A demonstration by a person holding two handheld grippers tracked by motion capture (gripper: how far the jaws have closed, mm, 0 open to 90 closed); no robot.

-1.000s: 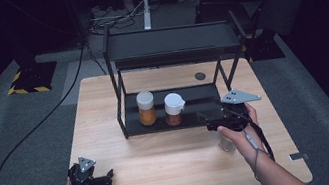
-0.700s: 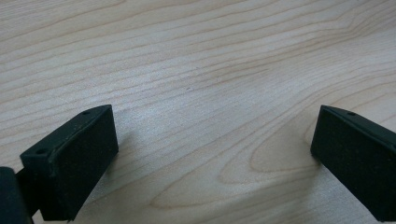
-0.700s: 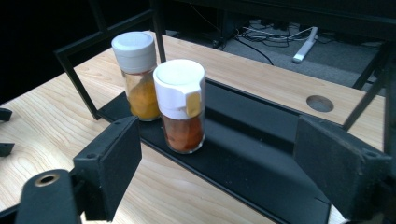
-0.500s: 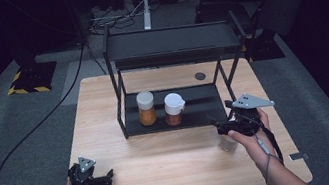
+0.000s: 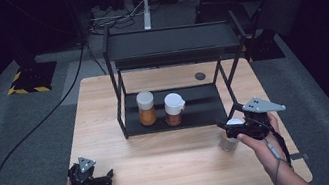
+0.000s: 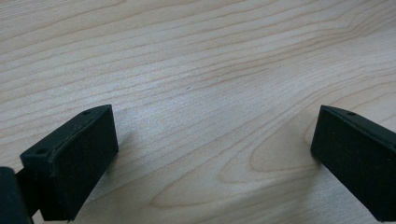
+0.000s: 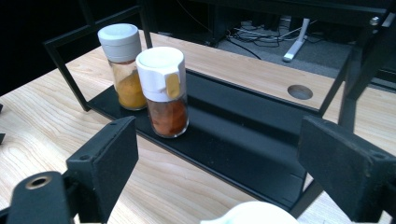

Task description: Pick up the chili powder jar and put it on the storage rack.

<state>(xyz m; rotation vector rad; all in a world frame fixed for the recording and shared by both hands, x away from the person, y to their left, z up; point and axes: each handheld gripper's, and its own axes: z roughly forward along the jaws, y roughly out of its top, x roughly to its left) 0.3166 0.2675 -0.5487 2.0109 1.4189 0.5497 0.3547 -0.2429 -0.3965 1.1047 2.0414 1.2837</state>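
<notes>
A small jar (image 5: 227, 143) with a white lid (image 7: 250, 213) stands on the wooden table (image 5: 176, 171), in front of the rack's right leg. My right gripper (image 5: 228, 130) hovers just over it. Its jaws have just been opening and now stand wide apart to either side of the lid without pressing on it. In the right gripper view, my right gripper (image 7: 219, 135) faces two spice jars on the black rack's lower shelf: a yellow-orange one (image 7: 123, 70) and a red-brown one with a flip cap (image 7: 163, 93). My left gripper (image 5: 94, 180) rests open at the table's front left, with bare wood between its jaws (image 6: 215, 116).
The black two-tier rack (image 5: 170, 46) stands at the back middle of the table, its lower shelf (image 5: 200, 106) free to the right of the two jars. A round cable hole (image 5: 200, 76) sits behind it. Cables trail across the grey floor.
My right gripper has drawn back to the right and slightly towards the person, and its jaws have spread. The white-lidded jar stays on the table. The left gripper has not moved.
</notes>
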